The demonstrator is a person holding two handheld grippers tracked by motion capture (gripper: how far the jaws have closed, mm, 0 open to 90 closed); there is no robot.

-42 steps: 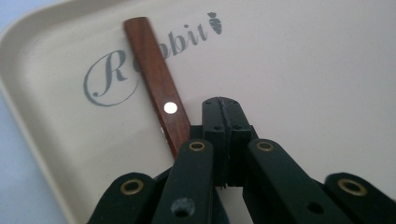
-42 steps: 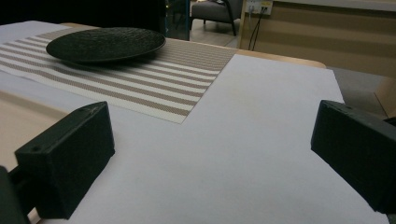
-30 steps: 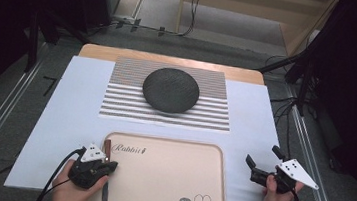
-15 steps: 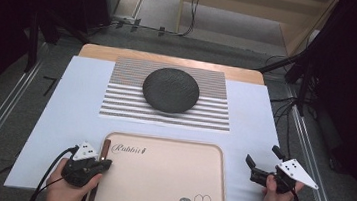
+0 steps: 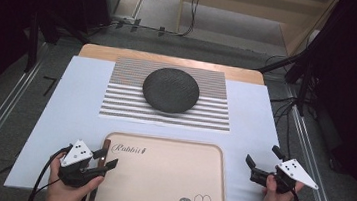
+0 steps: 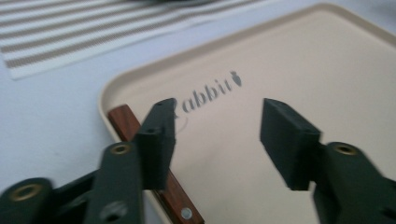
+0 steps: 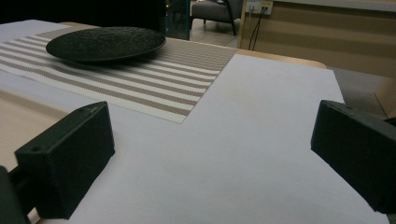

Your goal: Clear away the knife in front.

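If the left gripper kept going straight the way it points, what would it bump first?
Probably the tray: the left gripper points down at its floor by the "Rabbit" print, jaws just opened. The knife handle lies beside its path.

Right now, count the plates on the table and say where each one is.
1. The plate sits on the striped mat at the table's far side, beyond the tray. Nothing suggests another is hidden.

The left gripper (image 5: 102,162) had just been opening, nothing between its jaws; the right gripper (image 5: 261,165) stood wide open, empty.
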